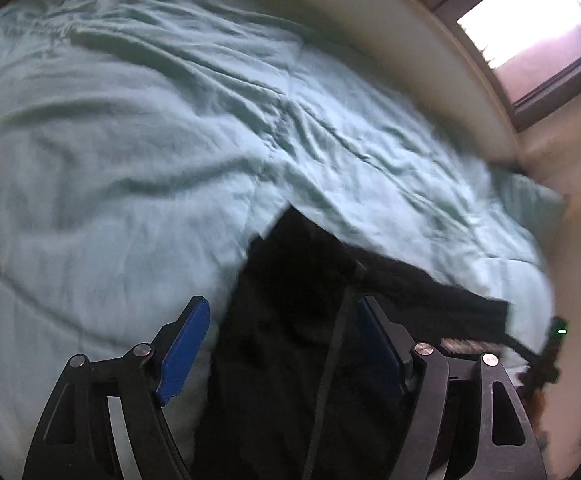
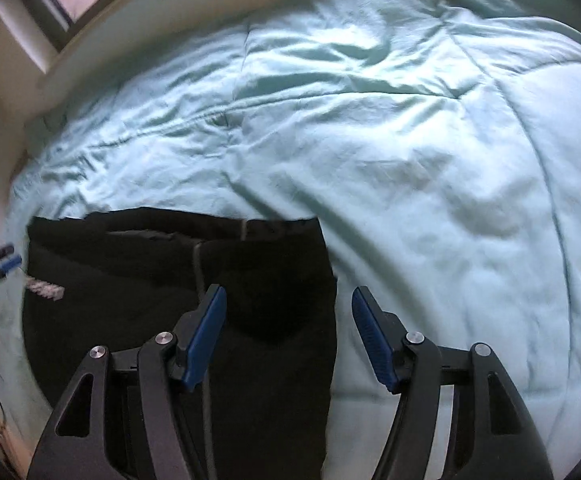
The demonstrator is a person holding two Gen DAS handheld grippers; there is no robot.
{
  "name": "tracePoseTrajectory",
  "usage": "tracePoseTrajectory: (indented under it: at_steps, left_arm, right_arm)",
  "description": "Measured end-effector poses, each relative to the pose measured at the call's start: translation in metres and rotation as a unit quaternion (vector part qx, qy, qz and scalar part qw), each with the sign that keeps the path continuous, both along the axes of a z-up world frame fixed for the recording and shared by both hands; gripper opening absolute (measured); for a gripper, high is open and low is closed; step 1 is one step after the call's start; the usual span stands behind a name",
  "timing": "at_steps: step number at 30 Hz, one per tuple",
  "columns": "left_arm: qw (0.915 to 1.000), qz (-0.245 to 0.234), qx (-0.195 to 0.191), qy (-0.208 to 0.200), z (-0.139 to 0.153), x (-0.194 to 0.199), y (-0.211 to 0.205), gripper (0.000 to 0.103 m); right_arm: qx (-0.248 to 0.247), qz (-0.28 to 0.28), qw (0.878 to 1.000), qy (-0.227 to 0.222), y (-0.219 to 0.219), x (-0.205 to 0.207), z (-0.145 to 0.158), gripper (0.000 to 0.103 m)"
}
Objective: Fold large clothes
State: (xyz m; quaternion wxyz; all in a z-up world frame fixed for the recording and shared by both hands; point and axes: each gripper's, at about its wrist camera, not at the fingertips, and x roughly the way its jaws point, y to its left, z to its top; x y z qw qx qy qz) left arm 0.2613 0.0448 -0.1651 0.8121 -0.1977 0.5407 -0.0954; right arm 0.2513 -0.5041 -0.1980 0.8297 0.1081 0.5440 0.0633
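Nearest your lenses are the blue-padded jaws themselves: your left gripper (image 1: 282, 320) and your right gripper (image 2: 288, 312) both stand spread apart with nothing pinched between the pads. Under them lies the black garment (image 2: 178, 272), apparently already doubled over, lying flat on the pale green comforter (image 2: 410, 140) of the bed. In the left wrist view the garment (image 1: 290, 320) runs away from you with a corner pointing up the bed; in the right wrist view its far edge is straight and its right edge falls just between your jaws. A small white label (image 2: 44, 290) shows near its left side.

Expect the cloth to be soft and limp, light for its size, prone to sagging and dragging on the quilted cover if you lift one point only. I would take it at two corners of the same edge, one per gripper, pinching all layers together. The comforter is wrinkled and soft too, so mind you don't catch it along with the garment.
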Motion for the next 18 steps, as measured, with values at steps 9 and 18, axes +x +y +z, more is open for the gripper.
tracePoseTrajectory:
  at_steps: [9, 18]
  left_arm:
    - [0.9968, -0.064, 0.037, 0.032, -0.039, 0.038, -0.031, 0.018]
    - [0.9928, -0.011, 0.058, -0.104, 0.065, 0.017, -0.023, 0.012]
  right_arm:
    - [-0.027, 0.025, 0.999, 0.004, 0.013, 0.021, -0.035, 0.028]
    - [-0.109, -0.004, 0.986, -0.13, 0.017, 0.001, 0.069, 0.017]
